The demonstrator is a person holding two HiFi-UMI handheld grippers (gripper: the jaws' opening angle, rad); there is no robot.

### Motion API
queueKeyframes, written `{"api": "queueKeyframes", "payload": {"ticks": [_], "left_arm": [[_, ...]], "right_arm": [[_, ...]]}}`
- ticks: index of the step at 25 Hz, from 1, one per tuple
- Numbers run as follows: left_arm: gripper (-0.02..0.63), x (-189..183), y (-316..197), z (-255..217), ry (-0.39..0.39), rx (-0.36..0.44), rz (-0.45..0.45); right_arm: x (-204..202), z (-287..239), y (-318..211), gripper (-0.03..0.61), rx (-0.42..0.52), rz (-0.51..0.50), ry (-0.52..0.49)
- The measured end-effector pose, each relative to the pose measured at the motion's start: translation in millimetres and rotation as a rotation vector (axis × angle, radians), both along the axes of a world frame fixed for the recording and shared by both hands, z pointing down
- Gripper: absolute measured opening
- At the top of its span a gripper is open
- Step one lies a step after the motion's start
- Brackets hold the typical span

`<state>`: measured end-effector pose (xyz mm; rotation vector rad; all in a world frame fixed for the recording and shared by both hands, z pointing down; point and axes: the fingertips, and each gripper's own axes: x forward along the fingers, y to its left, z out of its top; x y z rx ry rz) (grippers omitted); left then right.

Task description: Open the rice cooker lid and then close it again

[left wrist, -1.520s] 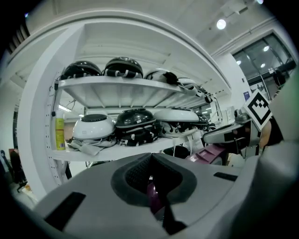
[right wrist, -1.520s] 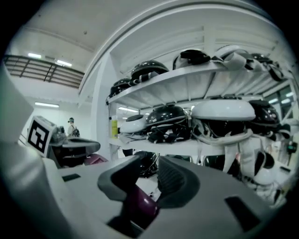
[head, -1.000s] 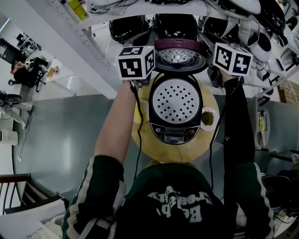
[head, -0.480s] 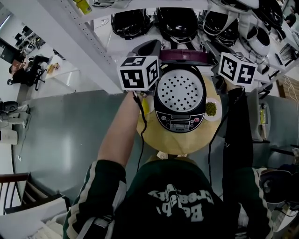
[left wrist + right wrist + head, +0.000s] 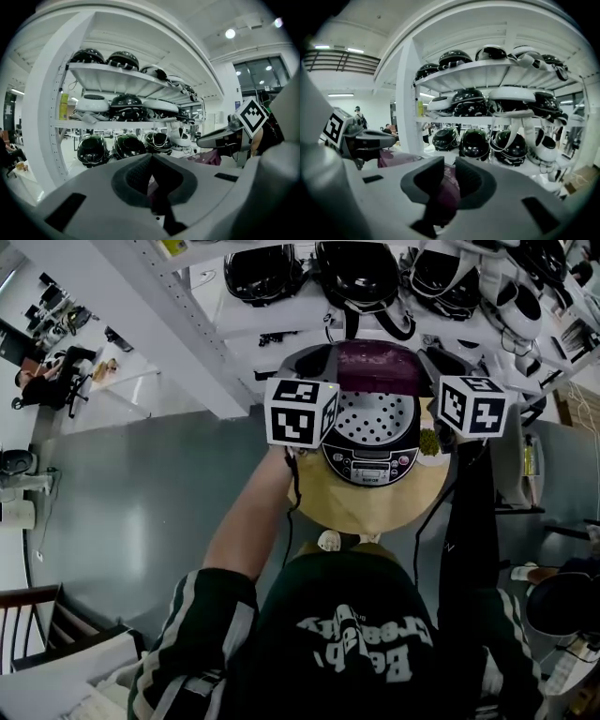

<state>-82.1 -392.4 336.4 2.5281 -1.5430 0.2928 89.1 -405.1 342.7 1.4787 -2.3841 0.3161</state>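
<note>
The black rice cooker (image 5: 370, 460) stands on a round wooden table (image 5: 361, 512). Its purple lid (image 5: 375, 367) leans forward over the pot, and the perforated tray (image 5: 375, 418) inside still shows under it. My left gripper (image 5: 314, 367) is at the lid's left edge, my right gripper (image 5: 439, 364) at its right edge. In the left gripper view the left gripper (image 5: 151, 164) has its jaws drawn together to a thin slit. The right gripper (image 5: 450, 176) has just been closing. A gap remains, purple lid (image 5: 447, 190) shows through it, and no pad is seen pressing on it.
A small dish of green bits (image 5: 429, 440) sits on the table right of the cooker. Behind the table runs a white shelf rack (image 5: 234, 324) loaded with several helmets (image 5: 356, 273). Grey floor lies to the left, and people sit at a desk (image 5: 52, 381) far left.
The lid has swung from upright down over the pot, hiding its inner face and showing its purple top. Both grippers have come forward and down with it.
</note>
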Motion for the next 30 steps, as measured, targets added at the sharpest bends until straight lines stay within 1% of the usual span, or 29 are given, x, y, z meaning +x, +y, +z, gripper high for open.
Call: {"api": "queueKeyframes", "payload": {"ticks": [3,8,13,21,26,30], "left_arm": [[0.000,2.2,8.8,20.1,-0.026,-0.035,0.017],[0.000,3.8,25.0,49.5,-0.040,-0.071,0.037],[0.000,5.8,38.7,73.0,-0.032,-0.106,0.060],[0.000,7.3,51.8,108.5,-0.025,-0.157,0.069],[0.000,6.9,58.0,122.7,-0.007,-0.183,0.072],[0.000,7.6,60.5,132.6,-0.011,-0.197,0.073]], "right_arm": [[-0.9,20.1,12.9,0.074,-0.024,-0.004,0.040],[-4.1,49.1,30.1,0.064,-0.052,-0.013,0.110],[-2.6,69.8,44.3,0.057,-0.074,-0.007,0.096],[-4.0,101.7,59.9,0.031,-0.126,-0.014,0.085],[-7.9,116.0,67.2,0.005,-0.156,-0.024,0.093],[-8.4,125.8,69.8,0.005,-0.175,-0.027,0.097]]}}
